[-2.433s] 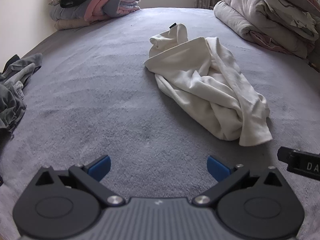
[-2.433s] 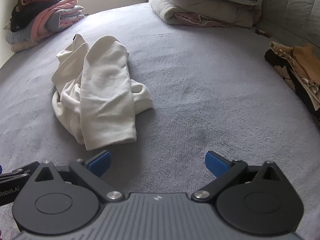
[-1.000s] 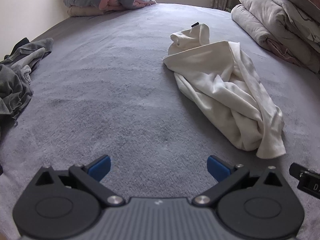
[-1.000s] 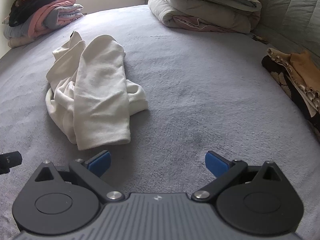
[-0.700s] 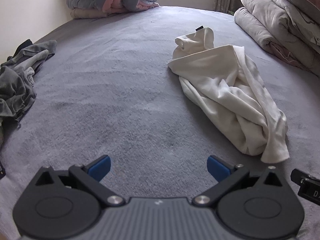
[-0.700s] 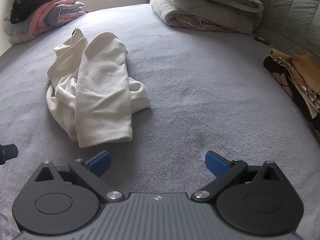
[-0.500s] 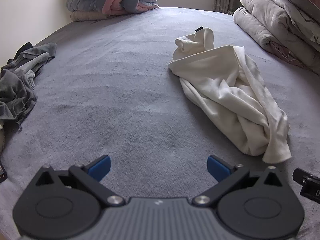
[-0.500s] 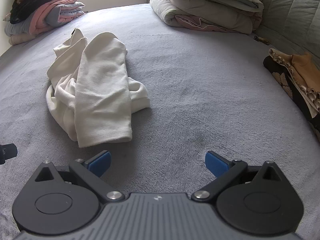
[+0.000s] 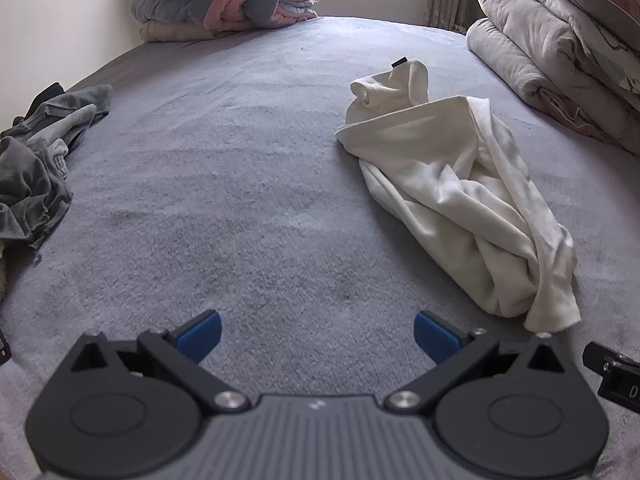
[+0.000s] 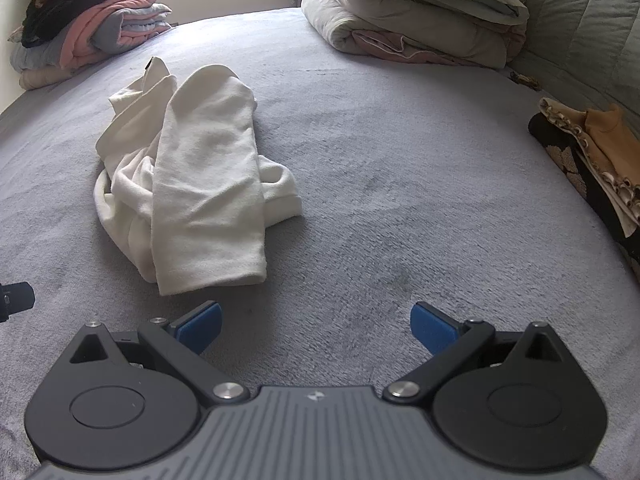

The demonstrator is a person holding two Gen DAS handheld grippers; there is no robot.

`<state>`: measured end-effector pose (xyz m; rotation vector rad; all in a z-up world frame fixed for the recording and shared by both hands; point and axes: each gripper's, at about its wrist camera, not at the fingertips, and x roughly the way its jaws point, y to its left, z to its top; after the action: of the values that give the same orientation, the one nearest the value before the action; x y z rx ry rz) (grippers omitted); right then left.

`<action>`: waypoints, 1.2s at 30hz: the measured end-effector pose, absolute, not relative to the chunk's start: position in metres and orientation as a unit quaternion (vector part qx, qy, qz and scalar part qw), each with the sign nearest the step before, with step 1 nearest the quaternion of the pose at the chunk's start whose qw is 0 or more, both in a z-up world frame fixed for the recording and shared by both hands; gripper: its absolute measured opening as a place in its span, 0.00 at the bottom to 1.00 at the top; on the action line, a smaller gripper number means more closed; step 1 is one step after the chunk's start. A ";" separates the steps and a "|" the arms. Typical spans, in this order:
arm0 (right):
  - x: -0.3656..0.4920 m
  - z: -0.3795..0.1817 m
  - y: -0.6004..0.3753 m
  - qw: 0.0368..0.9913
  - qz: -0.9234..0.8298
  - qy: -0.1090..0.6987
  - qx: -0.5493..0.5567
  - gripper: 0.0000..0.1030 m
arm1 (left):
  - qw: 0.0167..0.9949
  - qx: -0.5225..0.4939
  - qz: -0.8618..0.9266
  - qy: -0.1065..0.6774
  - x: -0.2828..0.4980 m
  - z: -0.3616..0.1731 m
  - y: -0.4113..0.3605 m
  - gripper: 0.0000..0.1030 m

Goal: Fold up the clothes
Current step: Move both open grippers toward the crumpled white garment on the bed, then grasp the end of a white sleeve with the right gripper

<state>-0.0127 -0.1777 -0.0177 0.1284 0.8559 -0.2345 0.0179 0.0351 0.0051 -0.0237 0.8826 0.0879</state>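
The white garment (image 9: 452, 196) lies crumpled on the grey bed (image 9: 240, 208), a long bundle rather than a flat spread; in the left view it fills the right of the frame, its long axis running from upper centre down to lower right, with a loose hem end nearest the camera; in the right view the same garment (image 10: 200, 184) sits left of centre, its axis running from the upper left down toward the bottom, a folded flap lying on top.

The left tongs (image 9: 316, 332) are spread wide and hold nothing; the garment's near end lies ahead and to their right, just beside the right finger; the right tongs (image 10: 316, 326) are likewise spread and empty, and the hem lies ahead and to their left, close above the left finger; so the garment sits between the two, and neither touches it; the near end looks about equally close to both, so I judge either could take it first, and the bundle will need opening out before any fold.

Around it the bed is bare plush; grey clothes (image 9: 36, 168) are heaped at the left edge; a folded stack (image 9: 224, 0) stands at upper left by the wall; rolled duvets (image 10: 420, 12) fill the upper right; a brown patterned piece (image 10: 592, 152) lies at the right edge.
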 end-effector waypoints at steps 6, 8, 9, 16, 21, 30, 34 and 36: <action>-0.010 -0.016 -0.175 0.904 -0.104 0.409 0.061 1.00 | 0.911 -0.021 0.040 0.411 0.019 0.008 0.042 1.00; -0.008 -0.015 -0.174 0.906 -0.099 0.407 0.061 1.00 | 0.913 -0.024 0.041 0.405 0.019 0.008 0.044 1.00; -0.008 -0.014 -0.173 0.907 -0.096 0.406 0.061 1.00 | 0.914 -0.026 0.041 0.402 0.020 0.008 0.046 1.00; 0.002 -0.013 -0.171 0.910 -0.081 0.401 0.063 1.00 | 0.920 -0.054 0.028 0.388 0.024 0.005 0.061 1.00; 0.015 -0.014 -0.164 0.913 -0.068 0.398 0.054 1.00 | 0.917 -0.080 0.018 0.389 0.029 -0.001 0.072 1.00; 0.041 -0.025 -0.149 0.914 -0.035 0.403 0.035 1.00 | 0.909 -0.109 0.011 0.402 0.041 -0.008 0.088 1.00; 0.050 -0.031 -0.148 0.911 -0.018 0.410 0.045 1.00 | 0.906 -0.121 0.005 0.405 0.047 -0.010 0.092 1.00; 0.053 -0.035 -0.149 0.909 -0.012 0.413 0.048 1.00 | 0.908 -0.119 -0.004 0.401 0.048 -0.009 0.092 1.00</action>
<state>0.0528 -0.1490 -0.0349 0.0996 0.8514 -0.0255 0.0477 0.0923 -0.0095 -0.2446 0.8283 -0.0081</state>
